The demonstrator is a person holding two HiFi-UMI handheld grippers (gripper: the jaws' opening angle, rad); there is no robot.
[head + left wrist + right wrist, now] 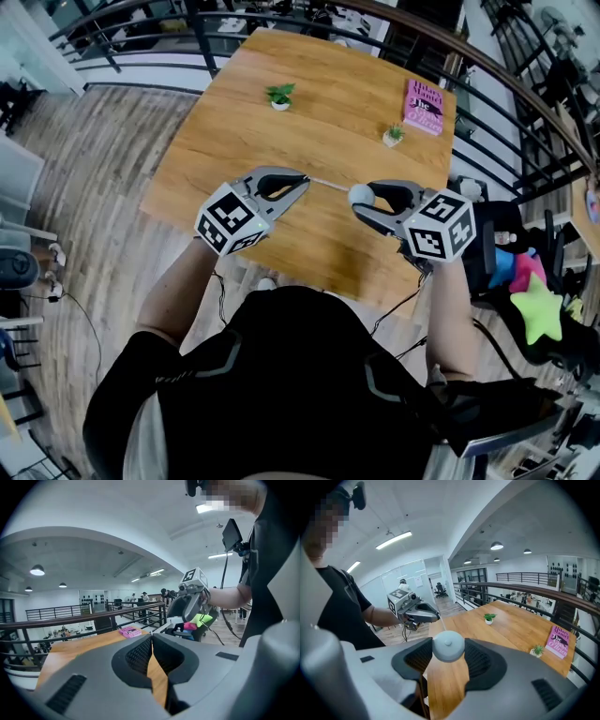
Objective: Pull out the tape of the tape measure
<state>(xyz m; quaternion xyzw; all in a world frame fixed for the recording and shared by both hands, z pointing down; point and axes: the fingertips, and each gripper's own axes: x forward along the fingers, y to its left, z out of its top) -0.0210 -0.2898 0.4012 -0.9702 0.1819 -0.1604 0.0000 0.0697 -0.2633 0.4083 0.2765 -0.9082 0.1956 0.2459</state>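
Seen from my head, the round grey tape measure (361, 194) is grasped between the jaws of my right hand-held gripper (358, 201), above the near part of the wooden surface (216, 141). Its thin tape (328, 185) runs left from the tape measure to my left hand-held gripper (304, 184), whose jaws are clenched on the tape's end. A pink book (424, 106) lies beyond the tape measure, to its right, with a small potted plant (393, 135) between the two. In the left gripper view my jaws meet at the tips, and the tape (166, 626) leads away toward the tape measure. In the right gripper view the tape measure (448, 648) fills the gap between my jaws, and the tape rises from it to the left hand-held gripper (437, 616).
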